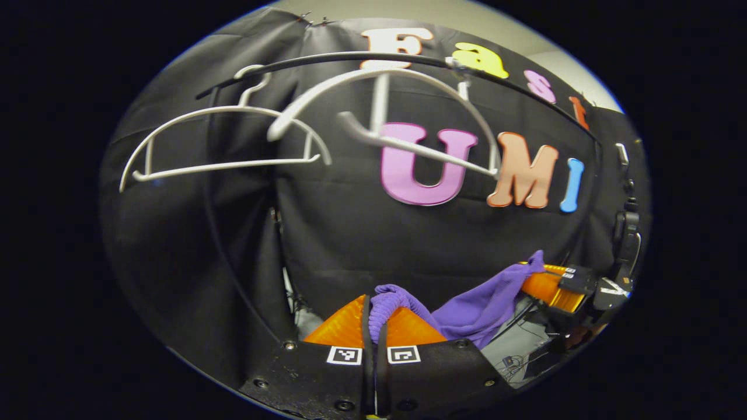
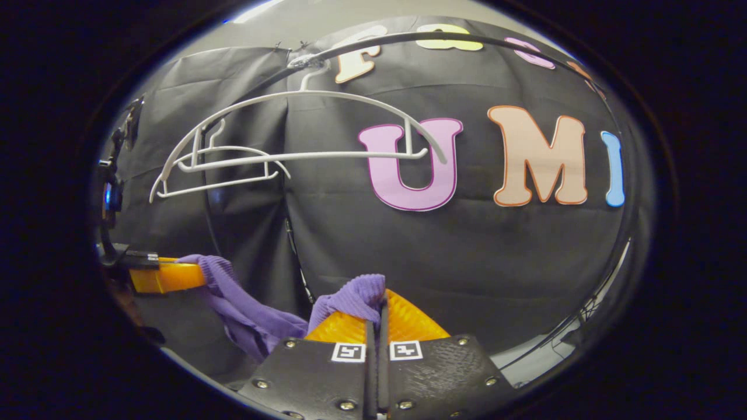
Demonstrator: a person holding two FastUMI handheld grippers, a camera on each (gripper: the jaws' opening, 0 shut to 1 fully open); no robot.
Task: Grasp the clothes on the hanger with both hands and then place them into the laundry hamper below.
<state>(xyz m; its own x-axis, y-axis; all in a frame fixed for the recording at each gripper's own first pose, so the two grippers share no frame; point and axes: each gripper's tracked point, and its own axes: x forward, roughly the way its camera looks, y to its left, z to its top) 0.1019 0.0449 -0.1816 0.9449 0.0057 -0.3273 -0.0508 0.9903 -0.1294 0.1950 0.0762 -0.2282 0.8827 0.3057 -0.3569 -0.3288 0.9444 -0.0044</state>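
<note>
Black cloth booth wall [image 2: 467, 251] behind everything, with a dark curved rail [image 1: 327, 58] arching across its top. Two bare white plastic hangers on that rail: a nearer one [image 1: 379, 105] and a farther one [image 1: 222, 140], nothing draped on either. Below them, off the hangers and held in the air, a purple ribbed knit garment [image 1: 473, 306], strung slack between the two tools and sagging in the middle. Left gripper [image 1: 375, 326] with jaws pressed together on one bunched edge of the knit, fabric bulging above the fingertips. Right gripper [image 2: 376, 324] likewise closed, pinching the other edge, a fold of purple spilling over its left finger. Laundry hamper not seen from here, so its exact spot below cannot be told.

Step in hand, as judged: lowering and dropping. Best done by keeping both pinches firm, bringing the two tools closer together so the sag hangs as one bundle, tilting down to find the hamper rim first, descending until the lowest fold sits inside, then releasing both ends together. Worth staying clear of the hangers.
</note>
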